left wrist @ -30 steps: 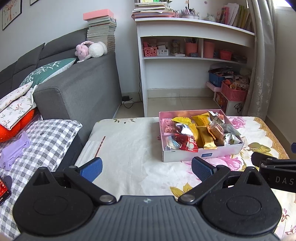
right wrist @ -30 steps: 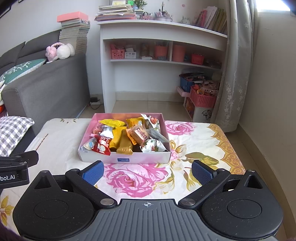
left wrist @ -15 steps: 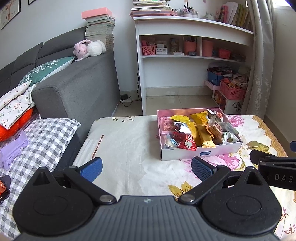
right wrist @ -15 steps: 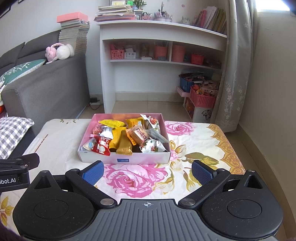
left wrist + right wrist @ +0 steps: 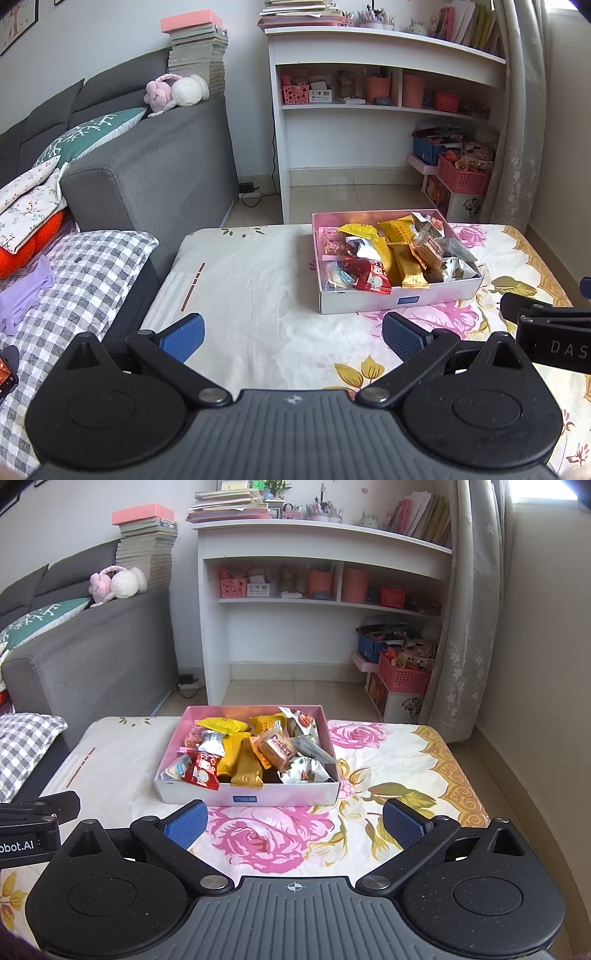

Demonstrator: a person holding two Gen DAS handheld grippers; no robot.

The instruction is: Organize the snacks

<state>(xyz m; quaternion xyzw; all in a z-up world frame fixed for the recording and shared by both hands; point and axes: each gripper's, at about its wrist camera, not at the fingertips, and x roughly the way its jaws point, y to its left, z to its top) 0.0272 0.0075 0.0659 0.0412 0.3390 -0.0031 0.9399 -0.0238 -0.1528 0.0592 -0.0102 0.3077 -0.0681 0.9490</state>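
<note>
A pink-lined white box [image 5: 436, 299] [image 5: 280, 797] sits on the floral cloth, filled with several wrapped snacks: yellow packets [image 5: 236, 755], a red packet [image 5: 365, 275] [image 5: 203, 771], an orange biscuit packet [image 5: 275, 747] and silver ones. My left gripper [image 5: 293, 334] is open and empty, short of the box and to its left. My right gripper [image 5: 293, 821] is open and empty, just in front of the box's near wall. The right gripper's body shows at the right edge of the left wrist view [image 5: 550, 332].
A grey sofa [image 5: 155, 173] with cushions and a checked pillow [image 5: 85, 266] stands left. A white shelf unit [image 5: 321, 602] with pink baskets stands behind. A curtain [image 5: 476, 609] and wall are on the right. The floral cloth [image 5: 391, 760] covers the low table.
The left gripper's view has drifted slightly, so the box sits a little lower and further left in it. The right gripper has barely moved. Both stay open.
</note>
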